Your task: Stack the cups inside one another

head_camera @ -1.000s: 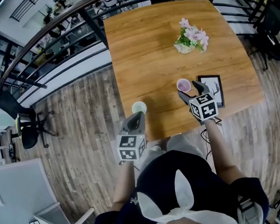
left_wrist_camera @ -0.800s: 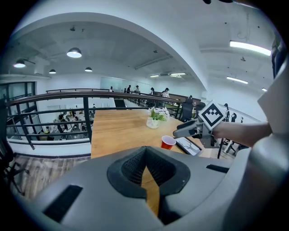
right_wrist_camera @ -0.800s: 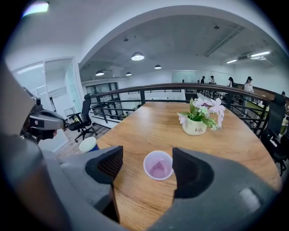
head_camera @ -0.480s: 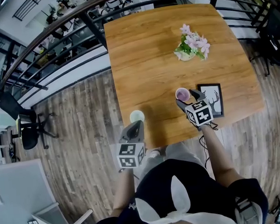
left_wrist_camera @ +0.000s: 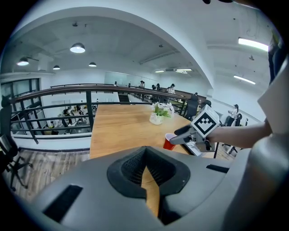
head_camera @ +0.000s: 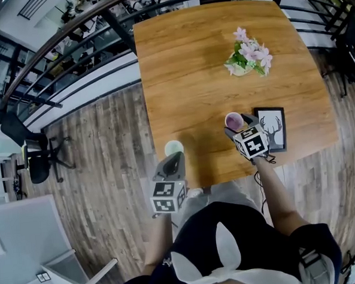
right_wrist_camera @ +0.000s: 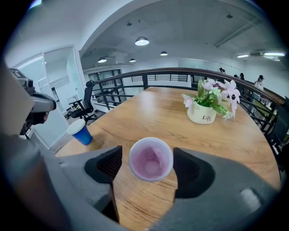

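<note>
A red cup point(head_camera: 233, 122) with a pale pink inside stands on the wooden table point(head_camera: 191, 65). My right gripper point(head_camera: 238, 127) is open, and the red cup point(right_wrist_camera: 150, 159) stands between its jaws with a small gap at each pad. A blue cup point(head_camera: 173, 148) with a white inside stands near the table's front left edge and also shows as the blue cup point(right_wrist_camera: 81, 131) in the right gripper view. My left gripper point(head_camera: 176, 156) hangs just in front of it, shut and holding nothing. In the left gripper view point(left_wrist_camera: 145, 153) the blue cup is hidden, while the red cup point(left_wrist_camera: 169, 141) shows.
A pot of pink flowers point(head_camera: 247, 55) stands further back on the table. A black picture frame point(head_camera: 273, 129) lies flat just right of the red cup. A railing point(head_camera: 69, 43) and wooden floor point(head_camera: 106, 161) lie to the left of the table.
My right gripper has closed in on the red cup, which now stands between its jaws. The left gripper has stayed by the blue cup.
</note>
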